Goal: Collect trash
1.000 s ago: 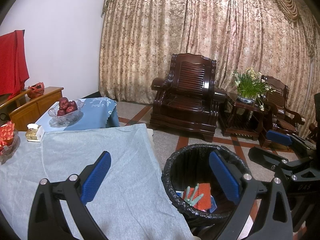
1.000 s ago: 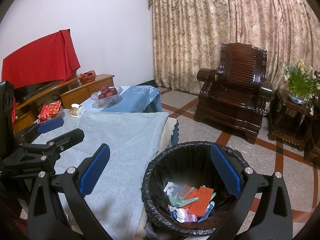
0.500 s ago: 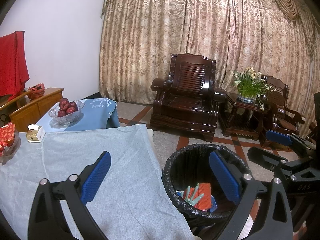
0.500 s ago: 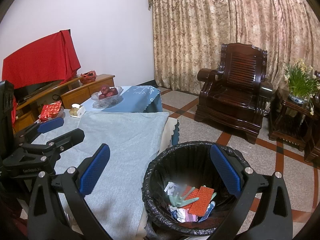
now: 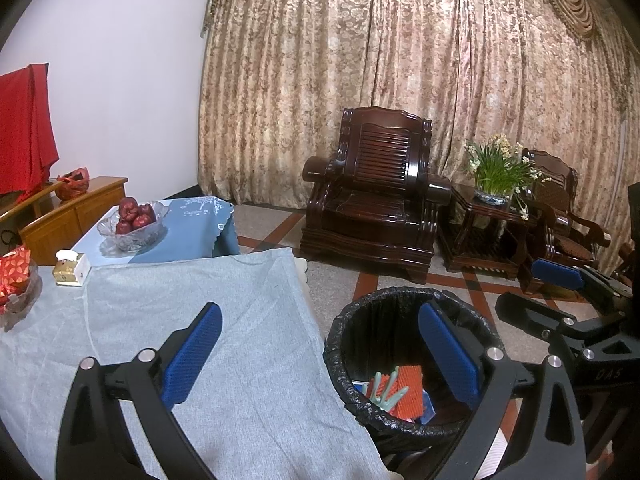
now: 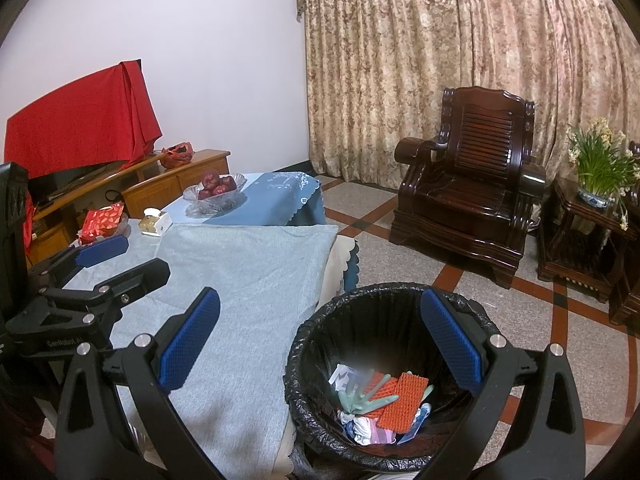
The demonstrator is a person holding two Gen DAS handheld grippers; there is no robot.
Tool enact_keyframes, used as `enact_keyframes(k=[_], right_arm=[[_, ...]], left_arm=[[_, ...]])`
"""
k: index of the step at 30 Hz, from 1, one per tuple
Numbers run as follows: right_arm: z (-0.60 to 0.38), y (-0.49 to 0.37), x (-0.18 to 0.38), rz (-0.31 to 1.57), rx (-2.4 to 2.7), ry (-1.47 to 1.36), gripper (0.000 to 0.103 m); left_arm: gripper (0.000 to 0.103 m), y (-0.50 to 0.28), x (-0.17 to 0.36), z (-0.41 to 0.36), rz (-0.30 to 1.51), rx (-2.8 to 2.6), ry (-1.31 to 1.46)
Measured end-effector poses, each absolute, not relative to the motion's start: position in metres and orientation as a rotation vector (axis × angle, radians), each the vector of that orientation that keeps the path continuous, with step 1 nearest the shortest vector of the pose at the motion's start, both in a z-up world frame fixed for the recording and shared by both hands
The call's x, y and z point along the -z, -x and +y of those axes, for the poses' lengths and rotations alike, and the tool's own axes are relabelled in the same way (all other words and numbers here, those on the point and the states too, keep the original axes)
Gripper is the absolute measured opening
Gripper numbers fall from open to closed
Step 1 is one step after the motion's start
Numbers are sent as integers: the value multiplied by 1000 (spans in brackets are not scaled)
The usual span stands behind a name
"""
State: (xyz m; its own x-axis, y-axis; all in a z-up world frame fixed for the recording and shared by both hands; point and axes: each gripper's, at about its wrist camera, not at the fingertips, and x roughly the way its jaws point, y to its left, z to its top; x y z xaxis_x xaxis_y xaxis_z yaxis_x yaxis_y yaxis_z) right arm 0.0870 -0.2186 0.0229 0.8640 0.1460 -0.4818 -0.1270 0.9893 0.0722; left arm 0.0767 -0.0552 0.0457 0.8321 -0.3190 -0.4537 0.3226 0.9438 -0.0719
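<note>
Left cam: left gripper [image 5: 320, 354] has its blue pads spread wide with nothing between them, over the table [image 5: 248, 320] edge. Bin [image 5: 412, 364] sits at 5 o'clock, trash [image 5: 396, 392] inside.

Right cam: right gripper [image 6: 320, 344] is wide too, empty. Bin [image 6: 384, 368] at 6 o'clock, trash [image 6: 384, 404] piled at the bottom. Left gripper [image 6: 120, 260] pokes in at 9 o'clock.

We see each hand-held gripper, left [image 5: 320, 356] and right [image 6: 320, 354], built of matte black arms with silver screws, textured blue finger pads [image 6: 188, 340], and faint white lettering.
</note>
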Motion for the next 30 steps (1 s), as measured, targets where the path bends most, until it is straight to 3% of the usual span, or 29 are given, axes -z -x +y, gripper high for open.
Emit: enact_keyframes(k=[30], right_arm=[[-221,-88,-14,525,-147,-41,98]], left_arm=[[97,-84,-37,-46,502,339,-7]])
